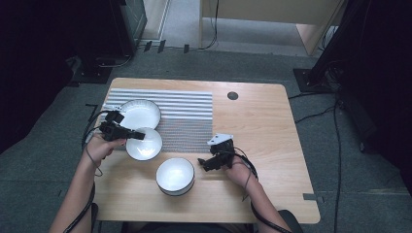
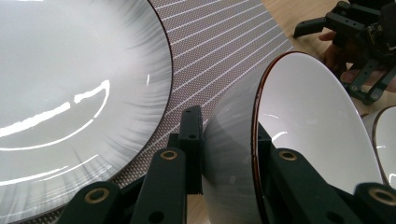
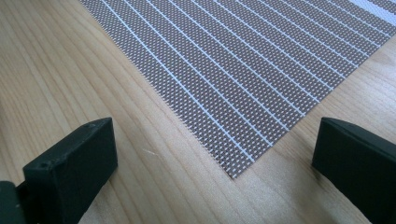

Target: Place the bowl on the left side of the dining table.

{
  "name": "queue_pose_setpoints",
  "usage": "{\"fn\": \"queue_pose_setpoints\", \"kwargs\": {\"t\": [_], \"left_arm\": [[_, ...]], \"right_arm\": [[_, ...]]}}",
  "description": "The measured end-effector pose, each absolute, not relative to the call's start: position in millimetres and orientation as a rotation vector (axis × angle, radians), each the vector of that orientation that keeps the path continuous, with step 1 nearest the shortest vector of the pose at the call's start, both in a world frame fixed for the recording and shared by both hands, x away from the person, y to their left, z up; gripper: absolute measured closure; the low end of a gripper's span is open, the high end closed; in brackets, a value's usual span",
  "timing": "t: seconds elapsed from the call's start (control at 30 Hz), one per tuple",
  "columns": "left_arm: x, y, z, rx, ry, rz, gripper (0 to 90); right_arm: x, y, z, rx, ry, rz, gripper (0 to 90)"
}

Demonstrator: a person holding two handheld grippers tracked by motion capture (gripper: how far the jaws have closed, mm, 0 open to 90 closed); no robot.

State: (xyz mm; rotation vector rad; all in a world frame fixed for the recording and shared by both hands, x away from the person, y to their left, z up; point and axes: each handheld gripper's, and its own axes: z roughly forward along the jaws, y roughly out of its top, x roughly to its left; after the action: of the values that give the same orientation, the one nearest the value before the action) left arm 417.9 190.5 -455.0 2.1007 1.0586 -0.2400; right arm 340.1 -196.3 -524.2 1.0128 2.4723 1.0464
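Left gripper view: left gripper [image 2: 229,154] clamps small bowl's [image 2: 308,121] rim; right gripper [image 3: 215,154] gapes wide, empty, above placemat [image 3: 261,70] corner.

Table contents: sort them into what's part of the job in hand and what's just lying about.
In the job:
left tool, shut on the middle bowl's rim
middle bowl
far bowl
striped mat

Lying about:
near bowl
right tool, open, holding nothing

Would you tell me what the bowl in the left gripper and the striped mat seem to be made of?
The bowl looks like glazed white ceramic with a dark rim: it is glossy, with sharp light reflections. The mat looks like a woven synthetic or vinyl mesh, matte, with its weave grid plainly visible; the fibre cannot be told.
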Motion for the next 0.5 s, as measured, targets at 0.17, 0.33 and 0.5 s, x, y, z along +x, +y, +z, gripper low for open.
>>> {"fn": "queue_pose_setpoints", "kwargs": {"t": [0.17, 0.33, 0.5], "left_arm": [[423, 192, -458, 2.103, 1.067, -0.242, 75.3], [426, 193, -456, 2.091, 1.070, -0.234, 75.3], [432, 196, -458, 2.075, 1.072, -0.247, 75.4]], "right_arm": [[339, -196, -524, 1.019, 2.469, 1.043, 0.0], [338, -196, -524, 1.024, 2.467, 1.042, 0.0], [337, -196, -524, 1.024, 2.466, 1.042, 0.0]]}}
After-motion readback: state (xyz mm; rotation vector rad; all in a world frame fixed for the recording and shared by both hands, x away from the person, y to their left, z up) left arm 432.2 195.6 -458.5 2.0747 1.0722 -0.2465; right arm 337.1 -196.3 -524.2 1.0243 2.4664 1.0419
